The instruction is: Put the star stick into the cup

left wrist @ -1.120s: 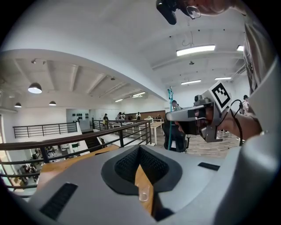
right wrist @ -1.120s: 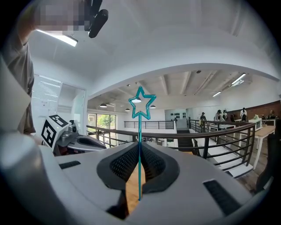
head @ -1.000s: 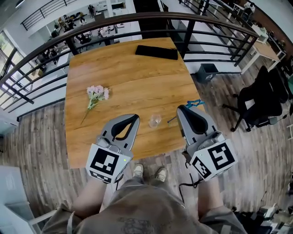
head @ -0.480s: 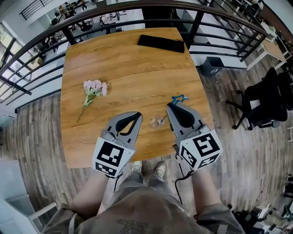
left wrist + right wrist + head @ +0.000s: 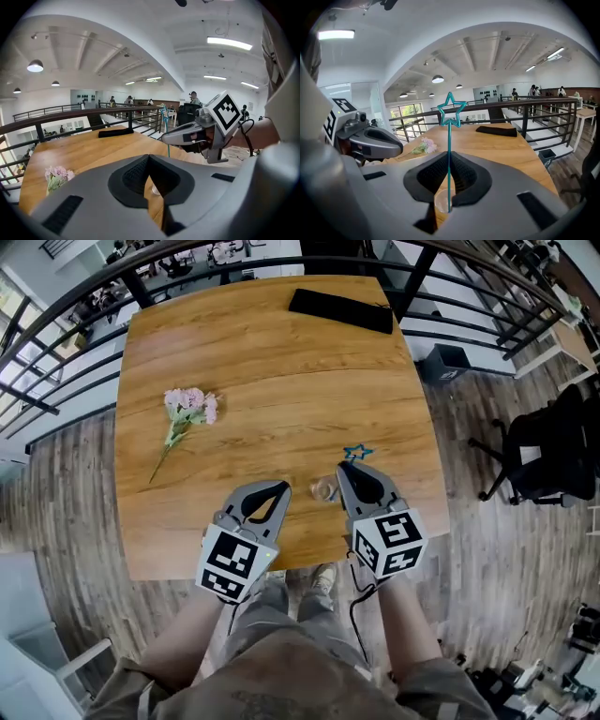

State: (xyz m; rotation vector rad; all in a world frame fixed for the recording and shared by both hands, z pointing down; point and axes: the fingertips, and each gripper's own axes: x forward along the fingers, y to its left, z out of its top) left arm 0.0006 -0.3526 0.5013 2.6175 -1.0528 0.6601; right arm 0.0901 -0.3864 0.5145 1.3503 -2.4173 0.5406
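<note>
Teal star stick upright in right tongs, nose-down beside the cup.

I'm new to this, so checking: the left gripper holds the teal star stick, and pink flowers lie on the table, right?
No: the right gripper holds the star stick, as the right gripper view shows. The pink flowers do lie on the table.

Open tabletop between flowers and cup
</note>
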